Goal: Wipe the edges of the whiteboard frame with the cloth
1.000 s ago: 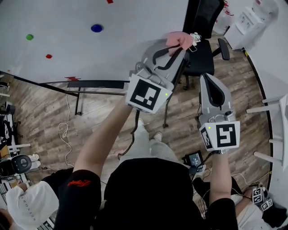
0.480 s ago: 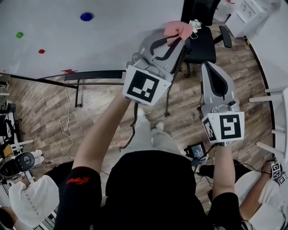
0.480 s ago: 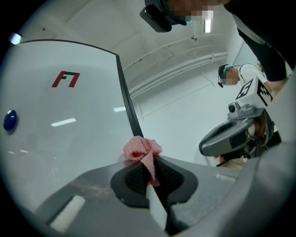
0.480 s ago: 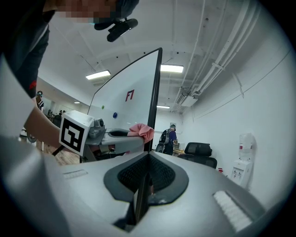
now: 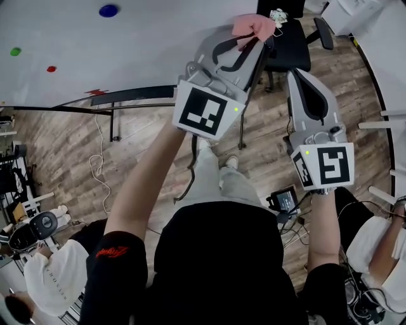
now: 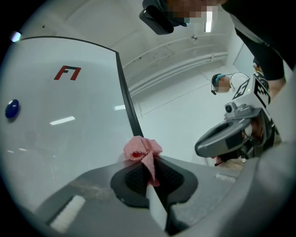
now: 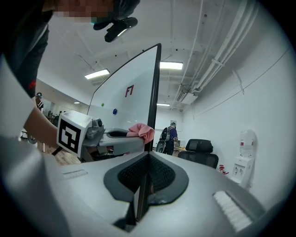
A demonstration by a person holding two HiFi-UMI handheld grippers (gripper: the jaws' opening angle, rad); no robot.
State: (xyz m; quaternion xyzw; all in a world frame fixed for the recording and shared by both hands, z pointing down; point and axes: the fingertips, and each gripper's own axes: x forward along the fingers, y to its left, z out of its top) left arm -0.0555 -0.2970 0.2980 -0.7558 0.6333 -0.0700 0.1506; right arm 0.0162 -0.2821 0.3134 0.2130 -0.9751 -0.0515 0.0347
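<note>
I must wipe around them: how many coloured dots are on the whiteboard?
3: blue dot uppermost, green dot far left, red dot beside it. Others may lie outside view.

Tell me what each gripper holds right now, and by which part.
The left gripper pinches the cloth by a trailing fold; the bunched rest sticks out past the jaws. The right gripper is shut on nothing.

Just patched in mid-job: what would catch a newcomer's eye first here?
The pink cloth pinched in the left gripper, right at the whiteboard's black frame. Beside it the right gripper hangs shut and empty, off the board. A blue dot stands out on the white face.
</note>
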